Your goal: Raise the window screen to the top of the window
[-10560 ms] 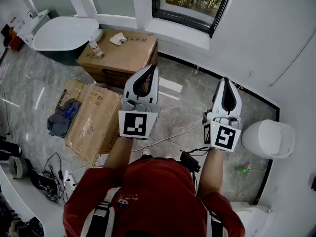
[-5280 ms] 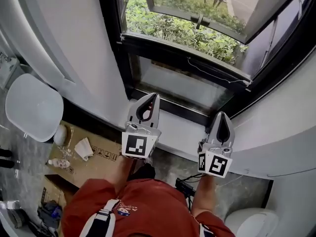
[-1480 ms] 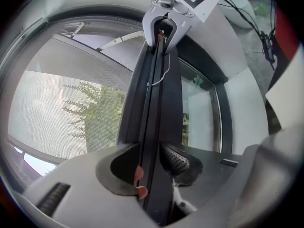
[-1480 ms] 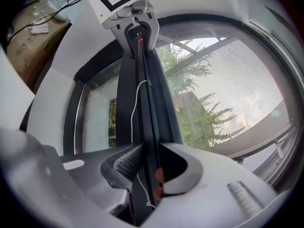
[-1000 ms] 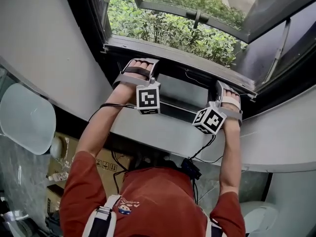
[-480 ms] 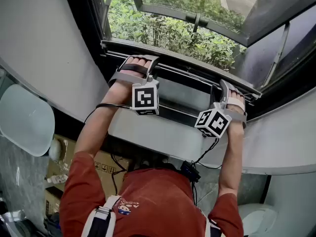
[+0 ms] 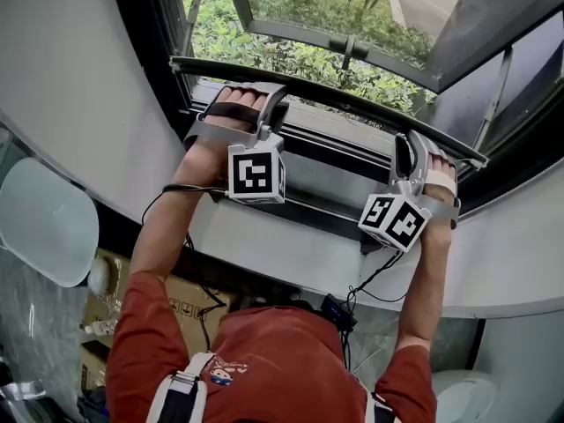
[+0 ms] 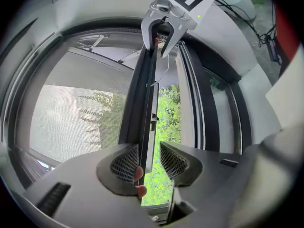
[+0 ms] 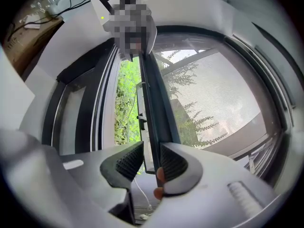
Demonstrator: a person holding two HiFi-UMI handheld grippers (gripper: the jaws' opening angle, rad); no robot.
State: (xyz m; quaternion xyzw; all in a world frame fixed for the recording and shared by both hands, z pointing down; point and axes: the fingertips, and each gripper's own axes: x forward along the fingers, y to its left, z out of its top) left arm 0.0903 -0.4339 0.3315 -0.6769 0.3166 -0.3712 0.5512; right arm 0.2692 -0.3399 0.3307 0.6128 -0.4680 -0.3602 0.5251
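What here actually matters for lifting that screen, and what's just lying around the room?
Part of the job:
- screen's bottom bar
- screen mesh
- window frame

Just lying about:
- cardboard box
- white tub

No words, numbers or brand names can be read anywhere.
- Left cube: black-and-white square code pattern only, no letters.
- Right cube: the same kind of pattern on two visible faces, no letters.
- Cardboard box on the floor: dark print along its side, too small to make out.
- Red shirt: small emblem on the back, any lettering too small to tell.
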